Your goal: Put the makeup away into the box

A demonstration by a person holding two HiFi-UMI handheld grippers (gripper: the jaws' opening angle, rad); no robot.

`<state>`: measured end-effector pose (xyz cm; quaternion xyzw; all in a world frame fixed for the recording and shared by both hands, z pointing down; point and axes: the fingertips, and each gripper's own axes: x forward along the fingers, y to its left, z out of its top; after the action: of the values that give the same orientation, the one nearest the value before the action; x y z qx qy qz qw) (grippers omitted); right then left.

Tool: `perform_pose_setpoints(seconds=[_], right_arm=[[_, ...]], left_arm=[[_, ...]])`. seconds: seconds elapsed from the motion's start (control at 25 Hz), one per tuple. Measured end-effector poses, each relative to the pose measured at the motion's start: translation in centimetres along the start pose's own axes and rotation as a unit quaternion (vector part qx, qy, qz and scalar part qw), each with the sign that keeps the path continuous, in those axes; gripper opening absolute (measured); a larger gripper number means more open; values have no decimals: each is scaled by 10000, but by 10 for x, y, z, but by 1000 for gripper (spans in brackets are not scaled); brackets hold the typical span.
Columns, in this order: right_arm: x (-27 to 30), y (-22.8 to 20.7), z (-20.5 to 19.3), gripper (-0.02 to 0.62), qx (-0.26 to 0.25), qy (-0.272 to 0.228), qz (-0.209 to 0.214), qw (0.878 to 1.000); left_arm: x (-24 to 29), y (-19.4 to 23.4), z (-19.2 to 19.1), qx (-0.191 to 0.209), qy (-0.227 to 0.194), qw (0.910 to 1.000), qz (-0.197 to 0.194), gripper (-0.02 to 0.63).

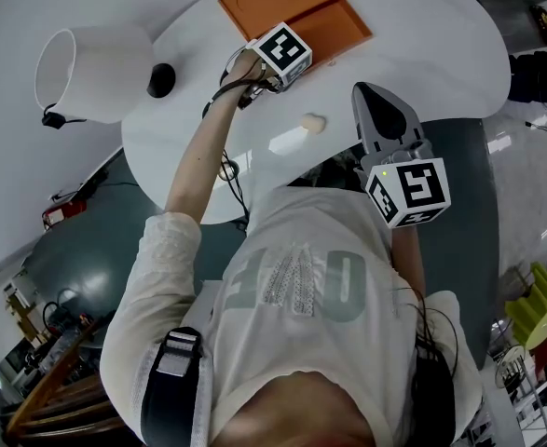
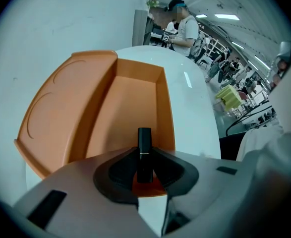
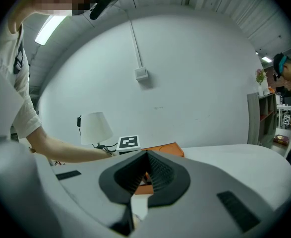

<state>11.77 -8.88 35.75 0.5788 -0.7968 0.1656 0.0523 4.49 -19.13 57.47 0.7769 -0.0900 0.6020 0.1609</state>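
White table [image 1: 422, 54] — left claw [image 2: 144, 158] pinches lipstick [image 2: 144, 139], long axis pointing down into orange box [image 2: 130, 103] — right claw [image 3: 146, 168] closed.

The orange box [image 2: 130, 108] is lying bare inside, giving open entry from above; its lid [image 2: 61, 108] is leaning outward alongside; the lamp [image 1: 91, 59] is standing well apart

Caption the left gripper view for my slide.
Left gripper, shut on a black lipstick, over the open orange box on a white table.

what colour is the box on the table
Orange all over, the open lid included. The box shows best in the left gripper view.
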Motion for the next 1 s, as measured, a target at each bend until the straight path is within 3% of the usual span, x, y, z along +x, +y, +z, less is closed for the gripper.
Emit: perform_pose_setpoints(seconds=[0.44, 0.6, 0.68, 0.76, 0.8, 0.88, 1.0], right_arm=[[6, 3, 3, 5, -21, -5, 63, 10000], [8, 4, 7, 5, -78, -44, 117, 9999], [9, 6, 12, 5, -129, -117, 147, 9997], [10, 7, 20, 5, -179, -231, 160, 9994], [10, 7, 25, 5, -196, -296, 156, 9992], [9, 8, 34, 5, -220, -423, 139, 9988], [8, 13, 44, 5, -319, -563, 197, 9977]], left_arm=[[-11, 0, 6, 71, -205, 9996, 154, 98], [-41, 3, 16, 135, -523, 9974, 487, 98], [-64, 2, 27, 1, -1007, 9926, 685, 98], [-102, -1, 47, -289, -1985, 9746, 998, 64], [-127, -2, 55, -466, -2589, 9570, 1223, 8], [-178, -13, 63, -765, -3697, 9137, 1506, 8], [-236, -40, 57, -1022, -4791, 8575, 1571, 8]])
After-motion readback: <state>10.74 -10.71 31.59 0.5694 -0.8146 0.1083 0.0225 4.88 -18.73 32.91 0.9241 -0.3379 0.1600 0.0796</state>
